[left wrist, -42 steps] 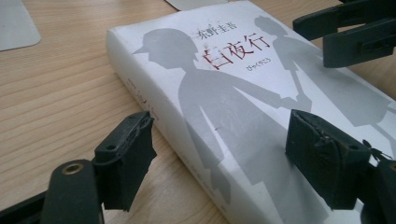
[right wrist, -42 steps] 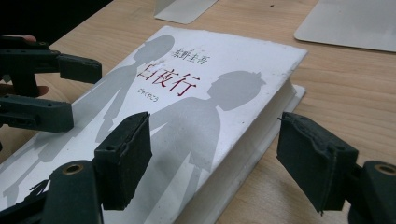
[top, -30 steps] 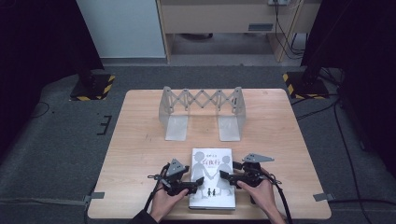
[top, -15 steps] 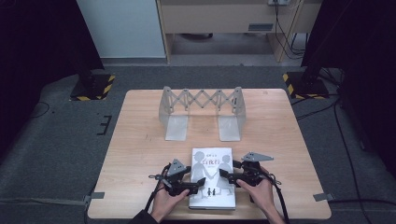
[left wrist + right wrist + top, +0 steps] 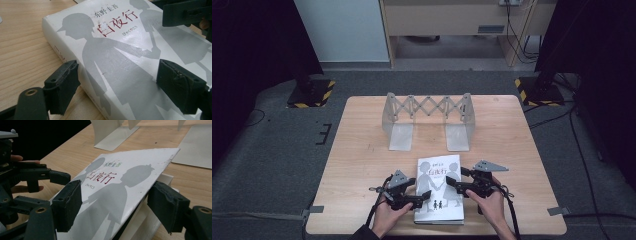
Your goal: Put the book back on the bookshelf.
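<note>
A white book [image 5: 439, 187] with grey silhouettes and red characters on its cover lies flat near the table's front edge. My left gripper [image 5: 424, 197] sits at the book's spine side. In the left gripper view its jaws [image 5: 121, 85] have just been opening, one pad beside the spine and one over the cover [image 5: 112, 50]. Neither pad presses on the book between them. My right gripper [image 5: 455, 179] is at the opposite edge. There the cover [image 5: 112, 185] is tilted up off the pages [image 5: 150, 220], and the right gripper [image 5: 117, 205] stands open astride its raised edge.
An expandable metal book rack [image 5: 427, 117] with two upright end plates stands in the middle of the wooden table [image 5: 362, 165], beyond the book. The person's hands hold both grippers at the front edge. Dark floor and cables surround the table.
</note>
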